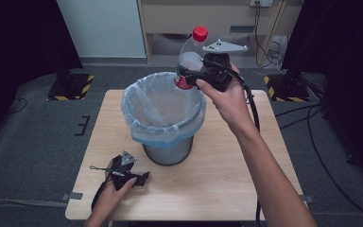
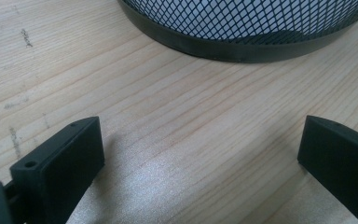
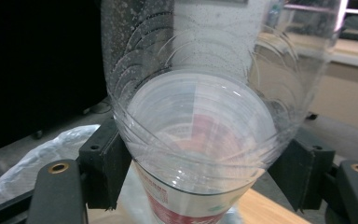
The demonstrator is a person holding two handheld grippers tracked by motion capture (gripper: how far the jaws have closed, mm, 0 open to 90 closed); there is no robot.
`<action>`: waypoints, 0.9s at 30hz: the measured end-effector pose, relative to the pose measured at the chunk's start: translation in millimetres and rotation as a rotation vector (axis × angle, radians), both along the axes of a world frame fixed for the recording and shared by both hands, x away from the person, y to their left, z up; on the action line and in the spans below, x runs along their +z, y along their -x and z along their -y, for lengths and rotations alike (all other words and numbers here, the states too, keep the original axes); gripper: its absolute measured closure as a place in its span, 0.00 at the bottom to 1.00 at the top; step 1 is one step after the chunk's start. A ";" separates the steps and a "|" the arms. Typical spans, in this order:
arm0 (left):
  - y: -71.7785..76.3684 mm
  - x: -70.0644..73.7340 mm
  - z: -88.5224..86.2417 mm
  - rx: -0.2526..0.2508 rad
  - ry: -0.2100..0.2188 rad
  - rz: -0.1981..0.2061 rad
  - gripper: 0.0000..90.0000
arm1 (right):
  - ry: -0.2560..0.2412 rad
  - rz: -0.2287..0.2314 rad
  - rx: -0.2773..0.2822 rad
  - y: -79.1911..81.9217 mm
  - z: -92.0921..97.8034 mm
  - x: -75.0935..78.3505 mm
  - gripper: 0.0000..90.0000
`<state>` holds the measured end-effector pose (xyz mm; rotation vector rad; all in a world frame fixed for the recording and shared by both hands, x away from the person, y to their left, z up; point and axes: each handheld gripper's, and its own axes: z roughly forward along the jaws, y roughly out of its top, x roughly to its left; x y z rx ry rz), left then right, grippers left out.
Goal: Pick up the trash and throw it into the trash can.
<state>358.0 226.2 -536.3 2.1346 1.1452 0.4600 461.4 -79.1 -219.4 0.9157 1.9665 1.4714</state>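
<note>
I see the clear plastic bottle [image 1: 190,59] with its red cap at upper centre of the high view, upright above the far rim of the lined mesh bin [image 1: 168,151]. My right tool [image 1: 192,75] clamps it around the lower body. My left tool [image 1: 144,178] rests on the bench [image 1: 227,165] at lower left, jaws spread wide, holding nothing.

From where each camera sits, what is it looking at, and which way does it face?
High view: above the person's side, facing forward and down on the table; both forearms show.
Left gripper view: rides the left tongs, low over the wood, facing the bin; its open jaws show.
Right gripper view: rides the right tongs, facing the clamped bottle.
Shared: bottle and bin also appear from above.
</note>
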 end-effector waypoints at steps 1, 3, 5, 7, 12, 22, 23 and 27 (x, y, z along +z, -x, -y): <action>0.0 0.0 0.0 0.000 0.000 0.000 0.00 | -0.003 -0.008 0.009 -0.7 -2.9 -2.9 0.31; 0.0 0.0 0.0 0.000 0.000 0.000 0.00 | 0.002 -0.021 0.026 -1.8 -7.8 -8.0 0.31; 0.0 0.0 0.0 0.000 0.000 0.000 0.00 | 0.010 -0.030 0.035 -2.9 -12.1 -13.0 0.31; 0.0 0.0 0.0 0.000 0.000 0.000 0.00 | 0.011 -0.039 0.040 -3.9 -14.7 -17.1 0.31; 0.0 -0.1 0.0 0.000 0.001 0.000 0.00 | 0.018 -0.061 0.045 -8.6 -18.6 -29.0 0.31; 0.0 0.0 0.0 -0.001 0.000 0.000 0.00 | 0.044 -0.101 0.049 -15.4 -21.2 -44.0 0.31; 0.0 0.0 0.0 0.000 0.000 0.000 0.00 | 0.050 -0.106 0.050 -15.6 -21.5 -45.8 0.31; 0.0 0.0 0.0 0.000 0.000 0.000 0.00 | 0.062 -0.111 0.055 -15.8 -22.4 -48.8 0.31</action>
